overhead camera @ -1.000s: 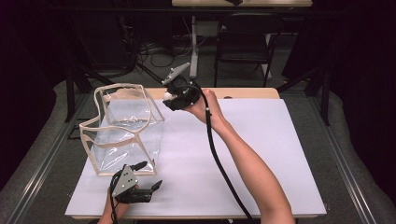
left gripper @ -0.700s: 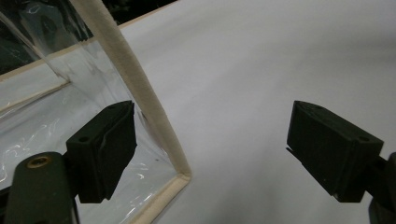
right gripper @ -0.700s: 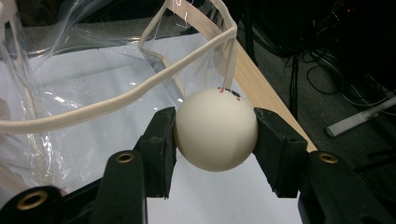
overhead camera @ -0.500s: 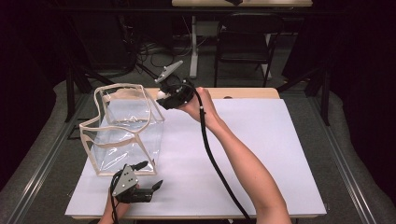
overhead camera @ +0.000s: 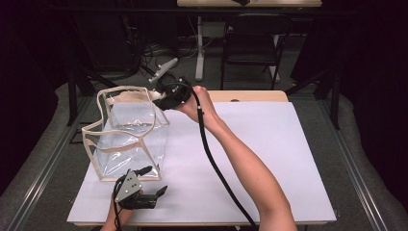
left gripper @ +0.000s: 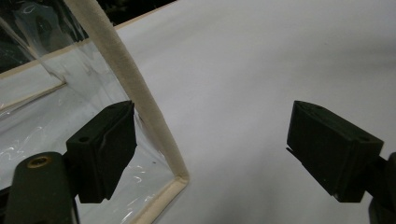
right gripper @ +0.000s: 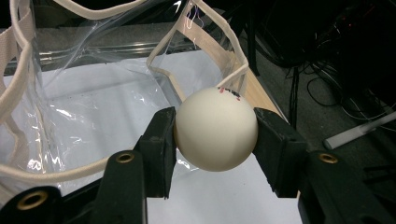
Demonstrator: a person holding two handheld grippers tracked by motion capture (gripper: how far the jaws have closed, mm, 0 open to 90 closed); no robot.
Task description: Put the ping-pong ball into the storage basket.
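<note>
While the ball's (right gripper: pixel 215 129) red print stays unreadable, your right gripper (right gripper: pixel 215 140) is clamping it beside the bag (overhead camera: pixel 126 134); left gripper (left gripper: pixel 212 149) is resting, jaws apart.

From my station I see the bench (overhead camera: pixel 269 144) covered by a pale white sheet, its wooden edge (overhead camera: pixel 250 96) bare along the far side, standing on grey carpet (overhead camera: pixel 356 159). Beyond it sit a dark chair (overhead camera: pixel 252 45), a second table's white leg (overhead camera: pixel 198 48) and tangled floor cables (overhead camera: pixel 149 50). The surrounding room lies in darkness.
</note>
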